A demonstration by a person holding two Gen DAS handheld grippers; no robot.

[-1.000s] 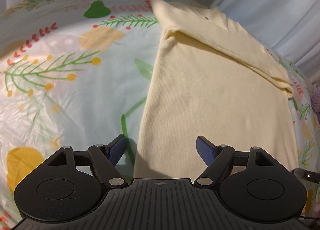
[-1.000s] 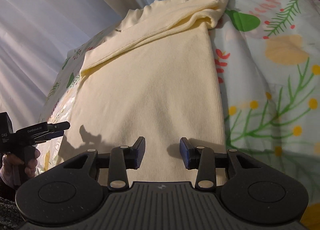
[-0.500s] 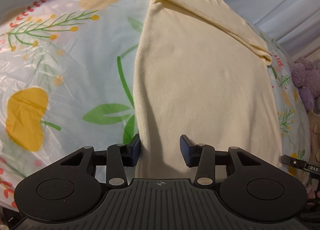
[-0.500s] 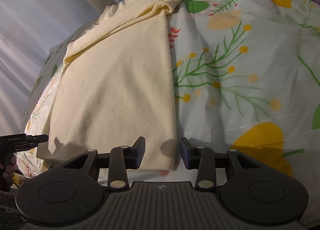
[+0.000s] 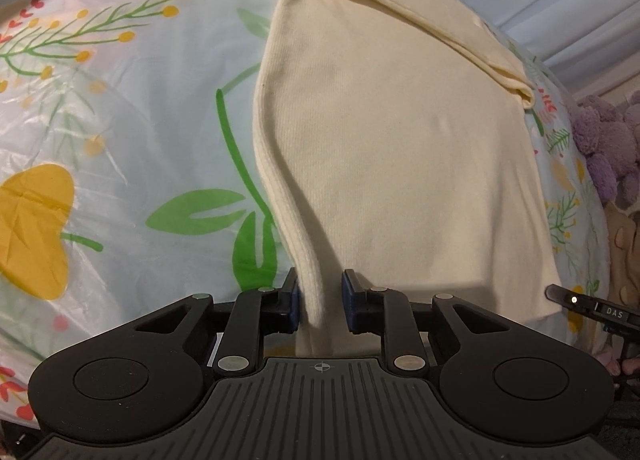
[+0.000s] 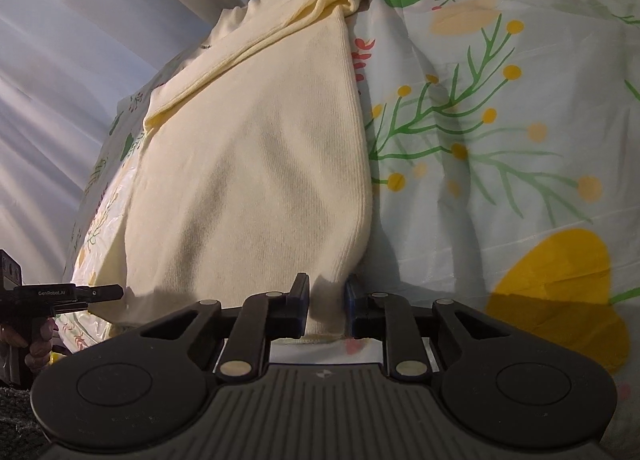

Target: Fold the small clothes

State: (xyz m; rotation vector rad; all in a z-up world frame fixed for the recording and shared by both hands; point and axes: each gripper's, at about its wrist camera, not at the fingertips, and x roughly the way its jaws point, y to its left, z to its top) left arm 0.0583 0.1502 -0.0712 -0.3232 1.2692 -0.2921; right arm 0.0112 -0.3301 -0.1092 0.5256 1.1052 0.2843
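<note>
Since half a second ago both grippers have moved in on the near hem of the top (image 5: 400,148), and its corners, which lay flat, now rise into the jaws. The left gripper (image 5: 320,302) has narrowed around the near left corner: the fabric's edge stands up between the blue pads (image 5: 295,302), which look to be just short of squeezing it, a sliver of gap showing on the right side. The right gripper (image 6: 328,306) pinches the near right corner, cloth bunched between its pads (image 6: 349,306).

The top, cream and ribbed, lies lengthwise on the floral sheet (image 5: 120,140), its far end folded over with a sleeve laid across. Sheet shows on either side of it. A purple plush toy (image 5: 604,140) sits at the right edge of the left view, well apart from the top. No container is in view
</note>
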